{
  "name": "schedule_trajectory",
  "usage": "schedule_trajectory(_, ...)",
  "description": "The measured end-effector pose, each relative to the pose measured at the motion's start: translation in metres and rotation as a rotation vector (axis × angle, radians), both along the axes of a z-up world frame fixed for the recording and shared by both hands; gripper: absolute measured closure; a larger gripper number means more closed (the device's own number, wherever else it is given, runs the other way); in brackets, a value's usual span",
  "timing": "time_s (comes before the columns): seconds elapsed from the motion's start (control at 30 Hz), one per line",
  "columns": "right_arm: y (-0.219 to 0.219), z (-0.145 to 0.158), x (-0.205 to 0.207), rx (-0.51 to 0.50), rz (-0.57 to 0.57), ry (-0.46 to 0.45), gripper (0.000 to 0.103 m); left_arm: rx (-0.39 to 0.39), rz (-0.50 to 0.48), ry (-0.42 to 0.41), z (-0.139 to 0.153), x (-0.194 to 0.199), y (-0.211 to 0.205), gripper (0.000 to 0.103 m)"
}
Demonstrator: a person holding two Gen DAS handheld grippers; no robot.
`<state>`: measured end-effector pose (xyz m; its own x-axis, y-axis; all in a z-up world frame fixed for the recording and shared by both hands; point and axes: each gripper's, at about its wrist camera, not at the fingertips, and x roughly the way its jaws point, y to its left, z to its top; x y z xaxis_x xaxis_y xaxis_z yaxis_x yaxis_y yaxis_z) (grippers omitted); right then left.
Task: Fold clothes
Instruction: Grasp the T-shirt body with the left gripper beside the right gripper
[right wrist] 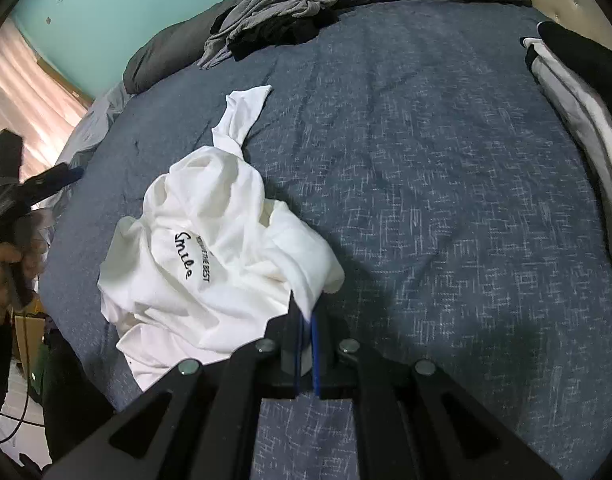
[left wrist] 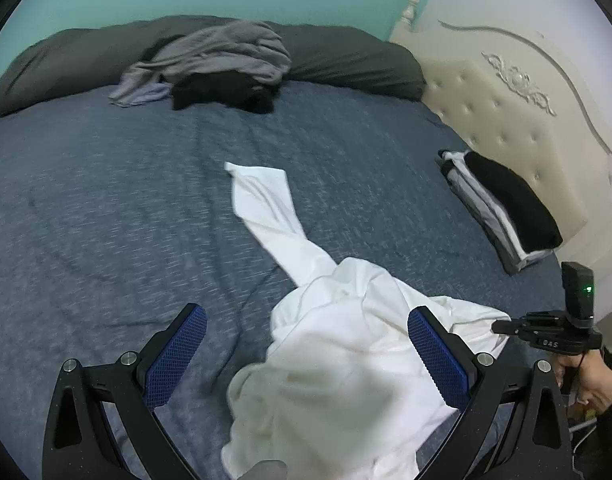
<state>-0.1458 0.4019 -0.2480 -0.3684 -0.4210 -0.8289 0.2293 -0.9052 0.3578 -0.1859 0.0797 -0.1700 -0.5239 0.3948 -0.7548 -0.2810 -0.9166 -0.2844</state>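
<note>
One limp, bunched shirt: right gripper pinches its edge, left gripper gapes empty, so I'd grab a hem corner.

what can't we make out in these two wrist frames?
- White shirt: crumpled, so collar and second sleeve are hidden by its own folds, both views.
- Shirt print: small line beside "Smile" too small and creased to read fully, right wrist view.
- Left gripper: open above the shirt; fabric contact unclear, near cloth blurred.
- Folded stack: cut by the edge in the right wrist view; item count unclear.
- Right gripper: how much cloth it pinches is hidden by its fingers.
</note>
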Motion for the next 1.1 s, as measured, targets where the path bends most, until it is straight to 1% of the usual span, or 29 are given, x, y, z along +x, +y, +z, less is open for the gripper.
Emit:
schedule_trajectory(0.13, 0.000, -0.003, -0.003, -0.016, 0.000, 0.001, 0.100, 0.002, -0.049, -0.043, -0.023, -0.022, 0.022, 0.001)
schedule_trajectory(0.33, 0.000, -0.007, -0.007, -0.037, 0.010, 0.004, 0.100, -0.045, -0.118, -0.072, -0.051, -0.044, 0.053, 0.001)
schedule_trajectory(0.4, -0.001, -0.009, -0.008, -0.034, 0.017, 0.004, 0.100, -0.073, -0.133, -0.083, -0.060, -0.051, 0.062, 0.001)
schedule_trajectory(0.47, -0.001, -0.011, -0.010, -0.033, 0.021, 0.002, 0.100, -0.080, -0.154, -0.102, -0.068, -0.056, 0.067, 0.001)
schedule_trajectory(0.57, -0.001, -0.013, -0.011, -0.043, 0.021, 0.000, 0.100, -0.122, -0.185, -0.130, -0.083, -0.062, 0.078, 0.001)
schedule_trajectory(0.63, -0.001, -0.014, -0.011, -0.047, 0.022, -0.001, 0.100, -0.135, -0.198, -0.143, -0.091, -0.063, 0.082, 0.001)
schedule_trajectory(0.77, -0.002, -0.015, -0.011, -0.052, 0.023, -0.003, 0.100, -0.157, -0.213, -0.199, -0.113, -0.063, 0.087, 0.001)
schedule_trajectory(0.83, -0.001, -0.016, -0.011, -0.057, 0.020, -0.005, 0.100, -0.153, -0.206, -0.210, -0.118, -0.062, 0.086, 0.001)
schedule_trajectory(1.03, -0.002, -0.017, -0.012, -0.059, 0.021, -0.006, 0.100, -0.117, -0.197, -0.209, -0.121, -0.061, 0.082, 0.003)
schedule_trajectory(1.1, -0.002, -0.018, -0.011, -0.058, 0.021, -0.005, 0.100, -0.115, -0.195, -0.222, -0.124, -0.061, 0.083, 0.003)
